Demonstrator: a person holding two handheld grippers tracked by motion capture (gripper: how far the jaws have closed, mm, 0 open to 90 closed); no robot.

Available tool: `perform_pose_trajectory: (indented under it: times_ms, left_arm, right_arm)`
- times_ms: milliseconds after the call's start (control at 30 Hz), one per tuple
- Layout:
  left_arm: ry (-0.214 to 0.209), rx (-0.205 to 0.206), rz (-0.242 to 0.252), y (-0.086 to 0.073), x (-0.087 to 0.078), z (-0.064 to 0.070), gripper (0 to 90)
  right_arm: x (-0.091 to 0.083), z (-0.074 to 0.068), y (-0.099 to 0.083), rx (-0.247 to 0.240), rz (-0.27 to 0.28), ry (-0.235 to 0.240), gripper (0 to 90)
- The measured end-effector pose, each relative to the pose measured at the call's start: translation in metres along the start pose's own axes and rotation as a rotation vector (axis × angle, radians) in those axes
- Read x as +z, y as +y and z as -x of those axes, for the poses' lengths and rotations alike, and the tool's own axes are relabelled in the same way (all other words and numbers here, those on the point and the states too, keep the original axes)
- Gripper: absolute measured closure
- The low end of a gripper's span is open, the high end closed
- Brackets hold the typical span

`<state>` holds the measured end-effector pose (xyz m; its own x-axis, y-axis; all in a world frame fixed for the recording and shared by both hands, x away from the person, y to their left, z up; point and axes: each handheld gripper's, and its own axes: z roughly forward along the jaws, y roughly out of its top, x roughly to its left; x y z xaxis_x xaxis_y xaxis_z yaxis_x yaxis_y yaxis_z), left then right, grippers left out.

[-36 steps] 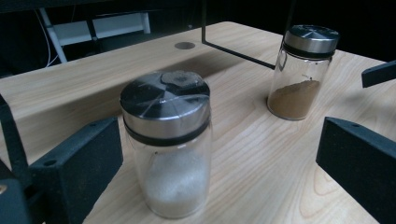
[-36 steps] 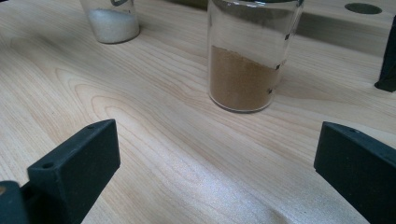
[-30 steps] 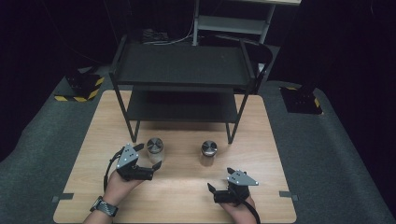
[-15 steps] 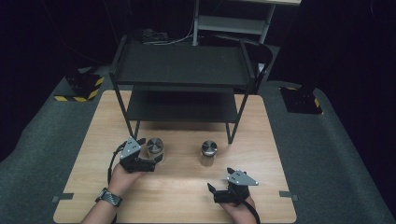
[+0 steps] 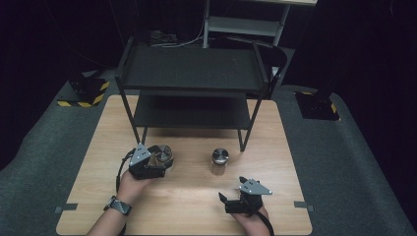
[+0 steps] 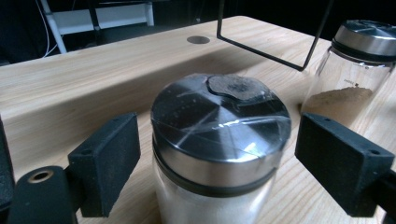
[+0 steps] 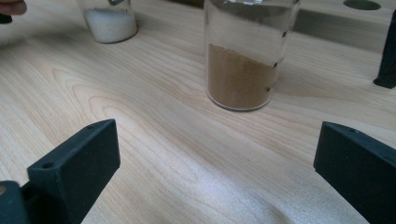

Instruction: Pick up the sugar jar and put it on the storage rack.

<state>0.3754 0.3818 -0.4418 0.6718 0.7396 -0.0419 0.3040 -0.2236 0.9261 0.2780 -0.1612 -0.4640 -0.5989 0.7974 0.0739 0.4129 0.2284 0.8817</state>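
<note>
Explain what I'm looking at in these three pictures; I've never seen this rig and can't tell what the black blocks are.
A person holds a hand-held claw in each hand. The overhead picture looks down on a light wooden table with a black two-tier metal shelf at its back. The other two pictures come from cameras riding on each claw; the black blocks are its jaws. The left claw is open, its jaws either side of a glass jar of white powder with a steel lid, not yet gripping it. The right claw is open and empty, facing a glass jar of brown powder farther off.
</note>
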Motion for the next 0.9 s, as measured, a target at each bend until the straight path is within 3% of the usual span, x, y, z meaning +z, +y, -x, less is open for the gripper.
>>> perform_pose_trajectory:
  times_ms: [367,667,900]
  left_arm:
    - [0.025,0.026,0.023,-0.0033,0.0040,0.0021,20.7]
    - [0.019,0.048,0.032,-0.0061,0.0051,0.0051,32.2]
    - [0.025,0.034,0.040,-0.0065,0.0043,0.0066,33.9]
  right_arm:
    - [-0.0001,0.0010,-0.0002,0.001,0.001,0.004,0.1]
    - [-0.0003,0.0026,-0.0005,0.012,0.003,0.008,0.1]
    - [-0.0003,0.0027,-0.0004,0.010,0.002,0.010,0.1]
